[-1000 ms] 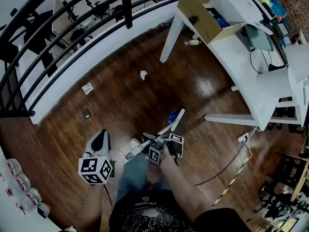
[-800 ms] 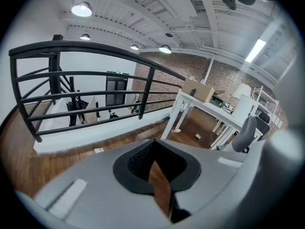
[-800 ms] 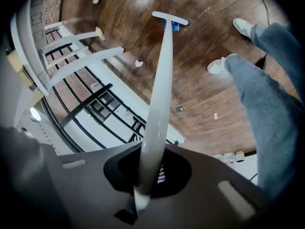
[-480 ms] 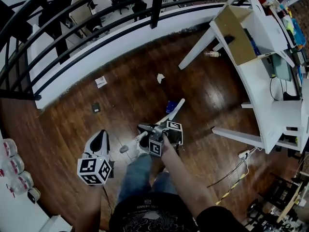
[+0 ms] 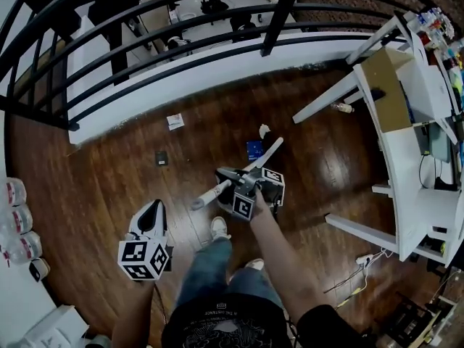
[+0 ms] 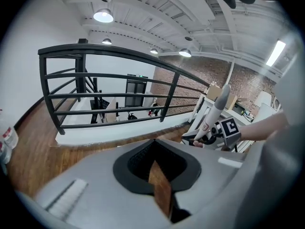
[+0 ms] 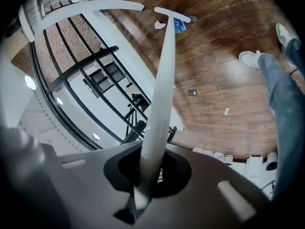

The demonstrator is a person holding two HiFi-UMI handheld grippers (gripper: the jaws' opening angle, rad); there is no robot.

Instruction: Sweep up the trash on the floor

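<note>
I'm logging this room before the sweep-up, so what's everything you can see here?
railing: one, black, far edge of floor
table: one, white, right
cardboard box: one, brown, on table
bottle: one, pale, floor under table
packet: one, blue, mid-floor
crumpled paper: one, white, just beyond packet
card: one, white, floor near railing
flat square: one, dark, floor left of packet
jars: at least three, pale, far left
power strip: one, white, floor lower right
broom: one, white, head by packet
shoes: two, white, person's feet
left gripper: one, pale grey, jaws slightly apart, empty
right gripper: one, pale grey, shut on broom
</note>
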